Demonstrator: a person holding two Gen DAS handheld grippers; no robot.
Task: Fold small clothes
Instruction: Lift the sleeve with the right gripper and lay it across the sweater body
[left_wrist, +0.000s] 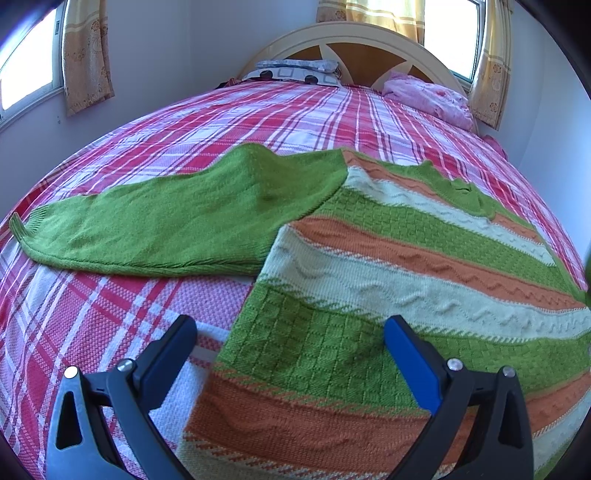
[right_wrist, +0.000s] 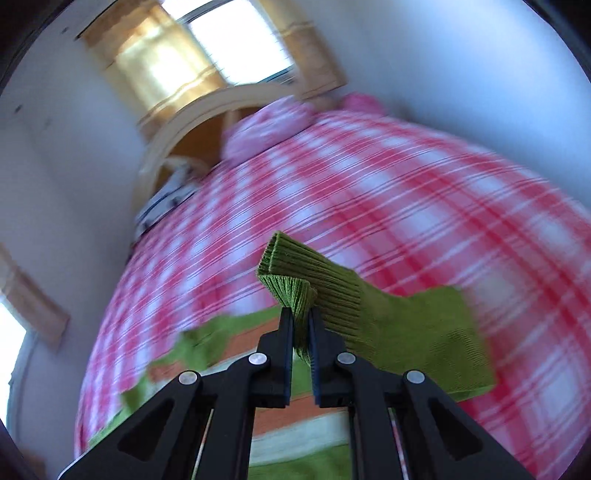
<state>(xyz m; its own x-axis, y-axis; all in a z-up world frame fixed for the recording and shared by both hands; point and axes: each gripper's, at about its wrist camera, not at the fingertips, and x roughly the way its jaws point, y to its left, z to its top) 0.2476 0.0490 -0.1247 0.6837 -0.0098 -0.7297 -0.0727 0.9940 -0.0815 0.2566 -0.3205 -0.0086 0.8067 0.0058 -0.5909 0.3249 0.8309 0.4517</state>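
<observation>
Right gripper (right_wrist: 302, 314) pinched tight on the cuff (right_wrist: 291, 277), left gripper (left_wrist: 290, 332) wide open, empty, over the sweater (left_wrist: 406, 266): we'd lay the sleeve flat across, no twist.

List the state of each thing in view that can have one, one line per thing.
Sweater: spread flat on the bed, not yet folded.
Left sleeve: lying stretched out to the side.
Right sleeve cuff: pinched and lifted off the bed.
Left gripper: open, over the sweater's hem.
Right gripper: shut on the cuff.
Curtains: drawn aside.
</observation>
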